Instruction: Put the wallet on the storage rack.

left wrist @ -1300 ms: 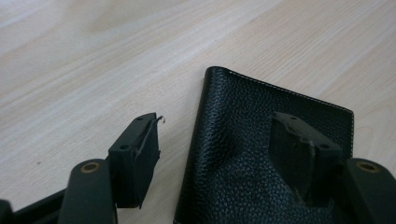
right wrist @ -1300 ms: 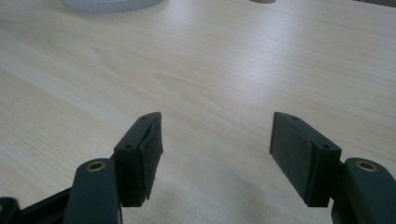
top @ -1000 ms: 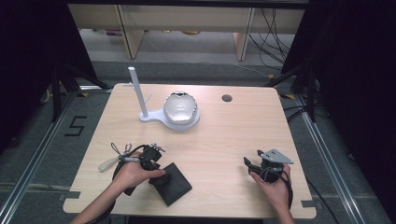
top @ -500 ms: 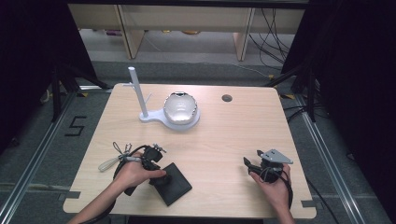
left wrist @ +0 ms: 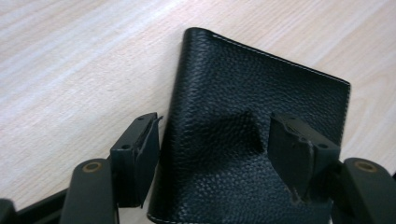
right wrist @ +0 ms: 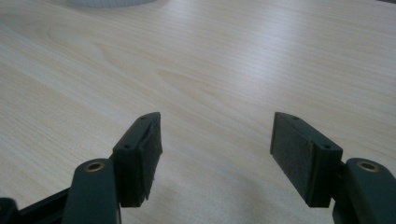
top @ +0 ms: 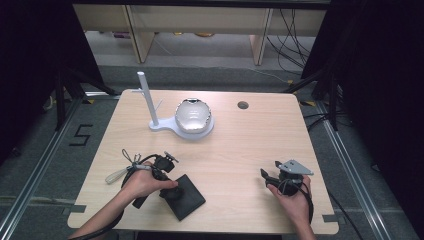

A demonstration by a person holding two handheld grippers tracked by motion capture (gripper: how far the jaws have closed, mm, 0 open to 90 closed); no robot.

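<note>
A black leather wallet [top: 187, 197] lies flat near the table's front edge, left of centre. My left gripper [top: 172, 191] hovers right over it, open, jaws spread. In the left gripper view the wallet [left wrist: 243, 126] lies under and between the two jaws, its folded edge by the left jaw; the left gripper [left wrist: 215, 158] holds nothing. My right gripper [top: 270, 177] rests open at the front right, held by a hand. The right gripper [right wrist: 215, 158] has bare wood between its jaws.
A white stand with an upright post [top: 146, 100] and a shiny silver dome [top: 192, 115] on its base sits at the back middle. A round cable hole [top: 243, 105] is at the back right. The wooden table [top: 240, 145] is bare between the grippers.
</note>
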